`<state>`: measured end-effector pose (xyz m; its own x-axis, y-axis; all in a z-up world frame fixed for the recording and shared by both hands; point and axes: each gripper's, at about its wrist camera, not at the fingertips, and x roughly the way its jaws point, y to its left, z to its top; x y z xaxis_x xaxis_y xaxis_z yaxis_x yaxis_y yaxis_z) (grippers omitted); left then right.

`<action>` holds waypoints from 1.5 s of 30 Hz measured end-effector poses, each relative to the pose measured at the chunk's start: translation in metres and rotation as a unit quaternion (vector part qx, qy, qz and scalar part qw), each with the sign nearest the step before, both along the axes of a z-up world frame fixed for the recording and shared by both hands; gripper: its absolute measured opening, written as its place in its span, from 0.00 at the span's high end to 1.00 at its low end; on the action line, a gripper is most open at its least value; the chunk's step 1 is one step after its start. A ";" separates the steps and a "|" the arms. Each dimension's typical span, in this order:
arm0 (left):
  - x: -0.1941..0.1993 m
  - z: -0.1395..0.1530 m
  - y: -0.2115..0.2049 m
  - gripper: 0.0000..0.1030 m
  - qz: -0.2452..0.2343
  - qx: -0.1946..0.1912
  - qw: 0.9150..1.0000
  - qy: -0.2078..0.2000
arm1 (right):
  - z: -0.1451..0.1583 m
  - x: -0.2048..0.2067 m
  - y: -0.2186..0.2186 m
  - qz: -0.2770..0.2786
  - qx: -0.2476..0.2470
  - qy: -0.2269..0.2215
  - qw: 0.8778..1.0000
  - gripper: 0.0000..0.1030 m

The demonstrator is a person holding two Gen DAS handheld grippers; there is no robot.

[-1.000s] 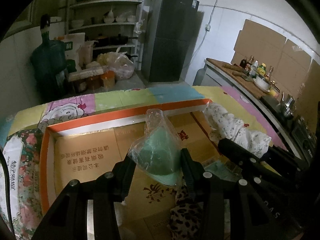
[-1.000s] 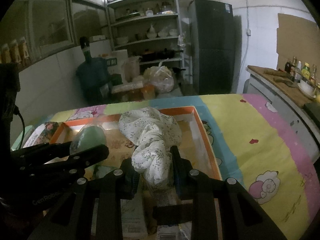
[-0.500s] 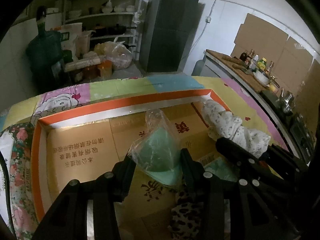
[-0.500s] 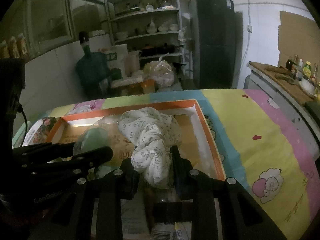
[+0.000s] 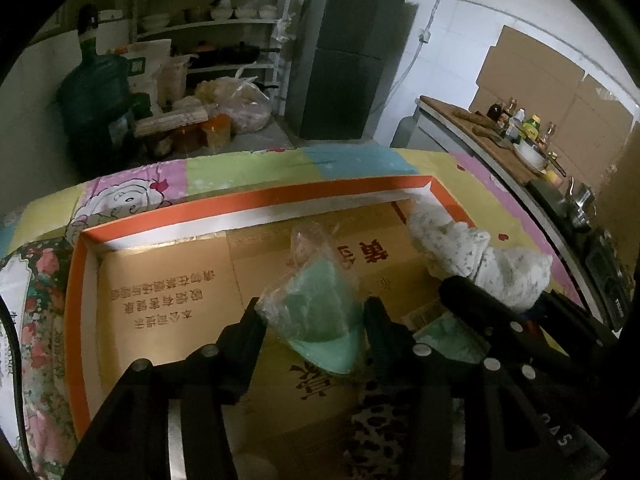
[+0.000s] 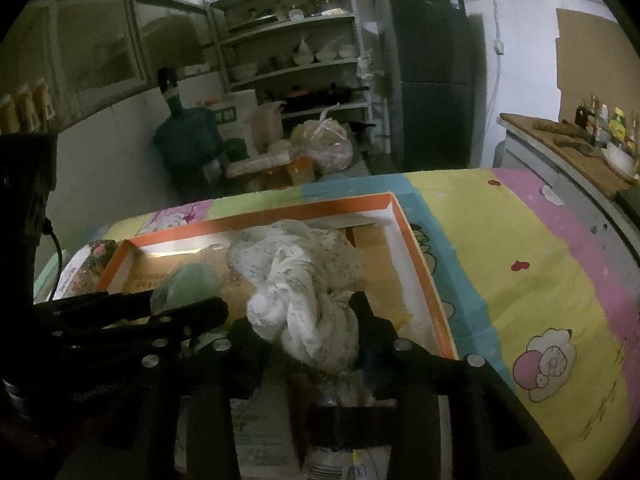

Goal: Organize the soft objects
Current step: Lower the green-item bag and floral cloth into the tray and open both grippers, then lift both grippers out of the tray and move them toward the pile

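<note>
My left gripper [image 5: 314, 314] is shut on a clear plastic bag with a green soft item [image 5: 320, 308] and holds it over the orange-rimmed cardboard box [image 5: 256, 204]. My right gripper [image 6: 308, 320] is shut on a bunched white floral cloth [image 6: 300, 280] above the same box [image 6: 424, 272], near its right wall. The cloth also shows at the right of the left wrist view [image 5: 472, 256]. The green bag shows at the left of the right wrist view [image 6: 188, 284]. A leopard-print item [image 5: 380, 432] lies under the left gripper.
The box sits on a table with a colourful cartoon cloth [image 6: 540, 280]. A floral packet [image 5: 36, 320] lies left of the box. Printed packets [image 6: 264, 440] lie under the right gripper. A fridge [image 5: 344, 52], shelves, a water jug [image 5: 96, 100] and a counter [image 5: 500, 140] stand beyond.
Both grippers have moved forward and lower over the box, each still holding its item. The box's far wall is nearer in both views.
</note>
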<state>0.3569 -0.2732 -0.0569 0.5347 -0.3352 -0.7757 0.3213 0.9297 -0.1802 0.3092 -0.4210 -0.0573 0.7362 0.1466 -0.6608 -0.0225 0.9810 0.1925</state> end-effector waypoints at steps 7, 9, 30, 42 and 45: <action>0.000 0.003 0.006 0.39 0.009 -0.004 1.000 -0.002 | 0.002 -0.004 -0.005 -0.002 0.017 -0.006 1.000 0.52; -0.002 0.004 0.008 0.37 0.012 -0.005 1.000 -0.004 | 0.003 -0.005 -0.006 -0.001 0.022 -0.007 1.000 0.48; -0.029 0.038 0.029 0.21 0.029 -0.027 0.997 -0.064 | 0.014 -0.026 -0.016 -0.015 0.054 -0.036 0.998 0.27; -0.058 0.064 0.039 0.16 0.023 -0.030 0.991 -0.129 | 0.029 -0.055 -0.015 -0.037 0.069 -0.071 0.994 0.24; -0.067 0.068 0.039 0.16 0.017 -0.024 0.989 -0.148 | 0.033 -0.064 -0.014 -0.044 0.070 -0.075 0.994 0.24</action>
